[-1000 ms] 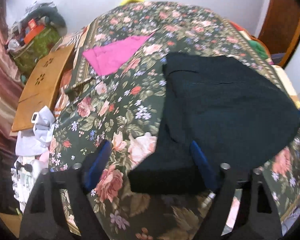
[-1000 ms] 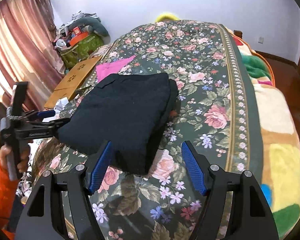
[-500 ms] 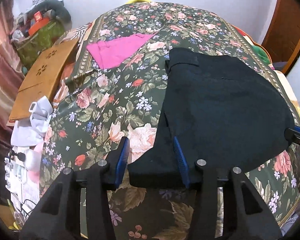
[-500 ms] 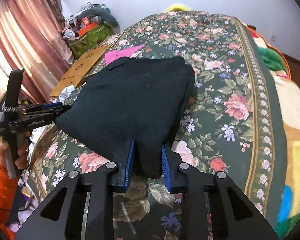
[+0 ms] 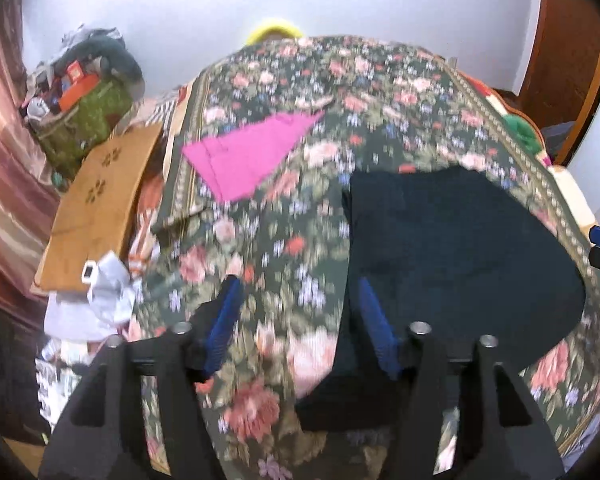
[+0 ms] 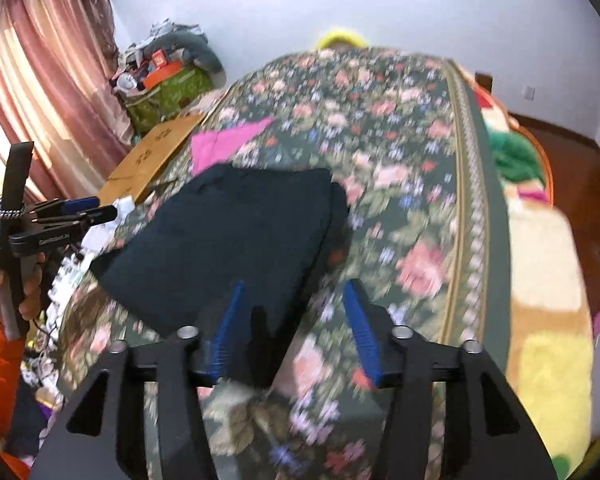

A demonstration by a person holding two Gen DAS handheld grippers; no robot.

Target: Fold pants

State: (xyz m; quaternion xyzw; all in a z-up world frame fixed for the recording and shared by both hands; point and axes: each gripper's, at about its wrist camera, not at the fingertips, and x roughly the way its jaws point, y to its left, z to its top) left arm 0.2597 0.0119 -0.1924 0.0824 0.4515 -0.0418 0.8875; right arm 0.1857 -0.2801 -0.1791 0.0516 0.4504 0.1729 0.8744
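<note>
The dark folded pants (image 5: 460,256) lie flat on the floral bedspread (image 5: 340,92), also in the right wrist view (image 6: 228,240). My left gripper (image 5: 298,320) is open and empty, raised above the pants' near left corner. My right gripper (image 6: 294,326) is open and empty, above the pants' near right corner. The left gripper also shows in the right wrist view (image 6: 76,210), held off the bed's left edge. Both views are motion-blurred.
A pink cloth (image 5: 252,156) lies on the bed beyond the pants. A wooden board (image 5: 100,200) and a cluttered green bag (image 5: 84,120) stand left of the bed. Curtains (image 6: 32,92) hang at the left. A yellow and orange blanket (image 6: 548,320) lies along the bed's right side.
Both grippers closed on the pants' near corners half a second ago; now both have opened, let go and lifted back. The pants lie flat.
</note>
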